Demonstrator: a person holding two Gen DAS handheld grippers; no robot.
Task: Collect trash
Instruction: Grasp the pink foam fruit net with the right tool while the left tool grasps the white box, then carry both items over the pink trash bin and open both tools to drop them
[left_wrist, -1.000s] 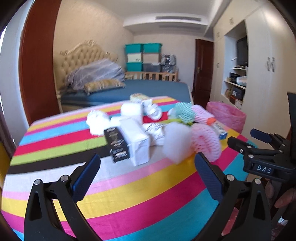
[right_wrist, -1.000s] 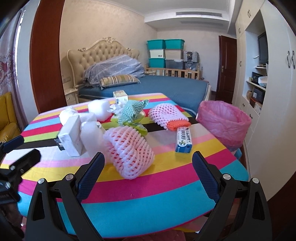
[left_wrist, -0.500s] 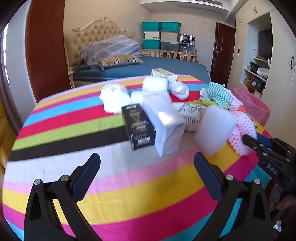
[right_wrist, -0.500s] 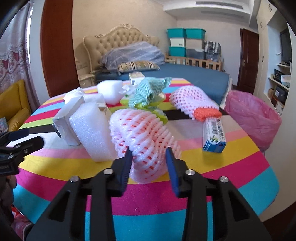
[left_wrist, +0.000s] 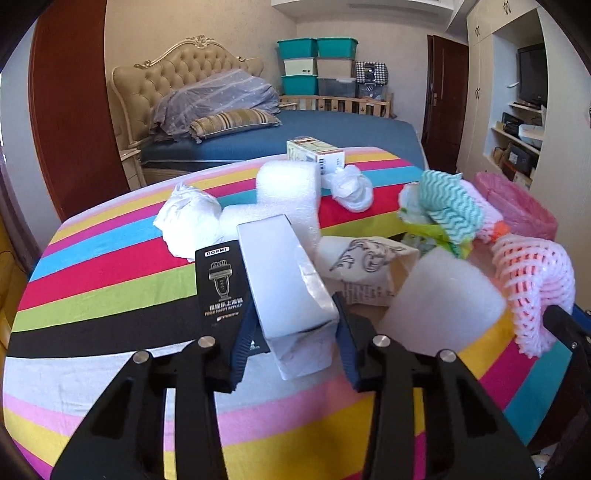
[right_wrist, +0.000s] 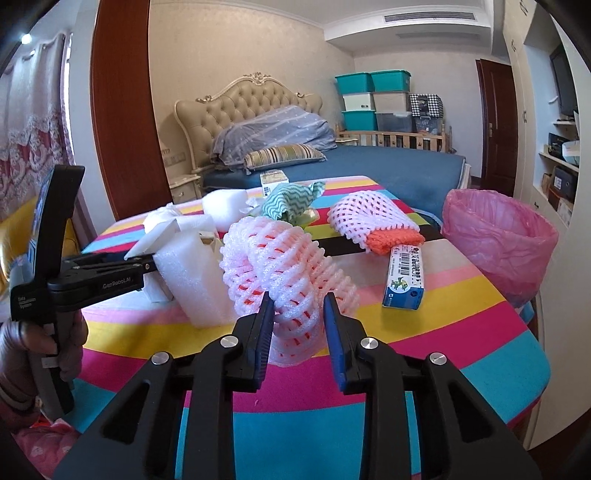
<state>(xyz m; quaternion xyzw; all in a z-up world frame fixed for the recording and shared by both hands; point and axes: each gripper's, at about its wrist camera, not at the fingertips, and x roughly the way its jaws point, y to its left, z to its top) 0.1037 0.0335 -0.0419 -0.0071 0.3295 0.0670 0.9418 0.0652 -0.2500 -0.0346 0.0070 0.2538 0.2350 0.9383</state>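
Note:
My left gripper (left_wrist: 293, 332) is shut on a white box (left_wrist: 286, 280) that lies on the striped table (left_wrist: 110, 295), next to a black box (left_wrist: 219, 286). My right gripper (right_wrist: 299, 314) is shut on a pink foam net (right_wrist: 284, 266) at the table's near side. The left gripper also shows in the right wrist view (right_wrist: 147, 264), its tips at the white box. A pink-lined trash bin (right_wrist: 498, 236) stands beyond the table's right edge.
On the table lie white foam blocks (left_wrist: 443, 299), a crumpled white bag (left_wrist: 188, 218), a paper bag with a drawing (left_wrist: 365, 258), a teal zigzag cloth (right_wrist: 291, 199), a second pink-and-orange net (right_wrist: 373, 225), a blue tube box (right_wrist: 404, 277) and a small carton (left_wrist: 316, 155). A bed stands behind.
Both grippers moved forward to the trash and closed: the left from wide open onto the white box, the right onto the pink foam net.

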